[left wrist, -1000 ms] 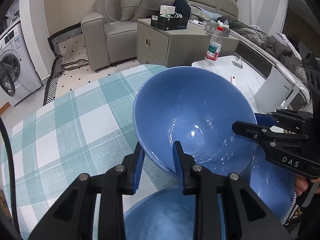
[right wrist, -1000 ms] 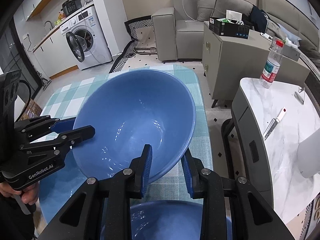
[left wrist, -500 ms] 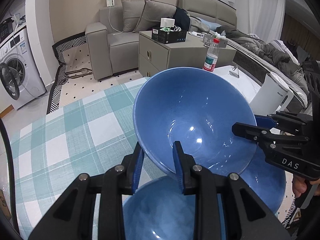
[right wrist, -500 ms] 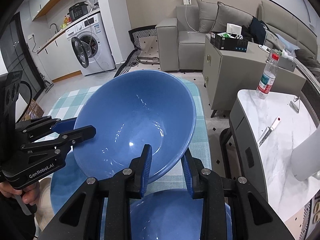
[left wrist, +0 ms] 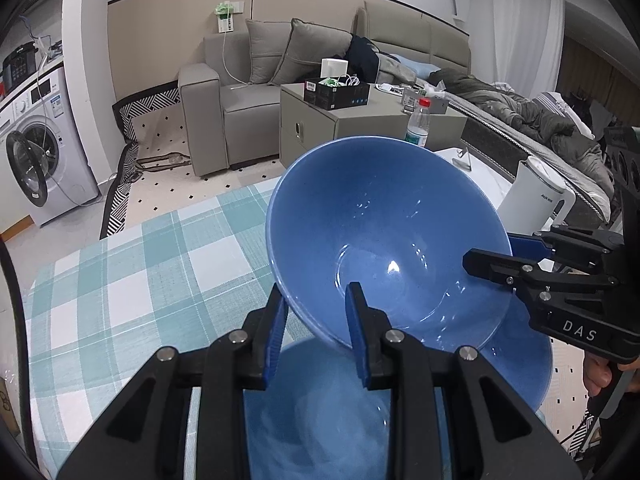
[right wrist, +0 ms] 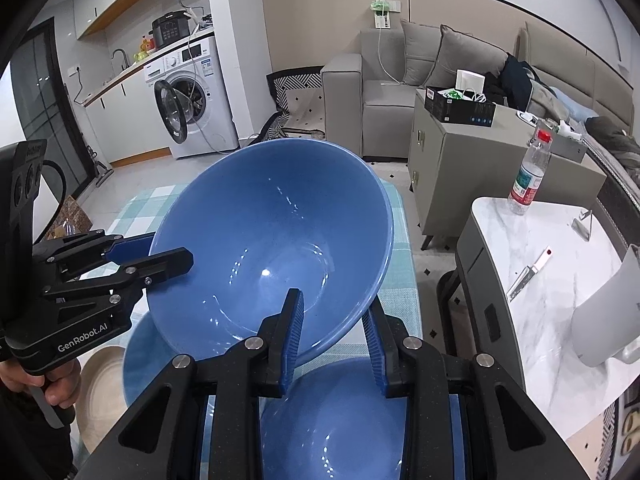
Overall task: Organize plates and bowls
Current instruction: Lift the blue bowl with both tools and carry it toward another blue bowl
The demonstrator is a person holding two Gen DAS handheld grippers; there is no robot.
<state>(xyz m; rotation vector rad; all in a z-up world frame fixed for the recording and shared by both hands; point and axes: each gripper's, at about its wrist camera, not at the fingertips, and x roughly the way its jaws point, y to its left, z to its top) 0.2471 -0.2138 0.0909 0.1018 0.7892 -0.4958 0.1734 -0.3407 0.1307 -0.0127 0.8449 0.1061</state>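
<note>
Left wrist view is showing both grippers [left wrist: 316, 330] [right wrist: 334, 334] clamping the bowl [left wrist: 384, 240] rim, sharing its weight above another bowl [left wrist: 316, 412].

Bowl [left wrist: 384, 240]: solid blue, glossy. Bowl below it [right wrist: 340, 420]: blue. Tablecloth [left wrist: 132, 280]: teal-and-white check. Gripper pads [left wrist: 276, 332]: blue, on black frames. Sofa [right wrist: 384, 92]: grey. Bottle cap [right wrist: 543, 134]: red. Plate [right wrist: 100, 384]: cream.
</note>
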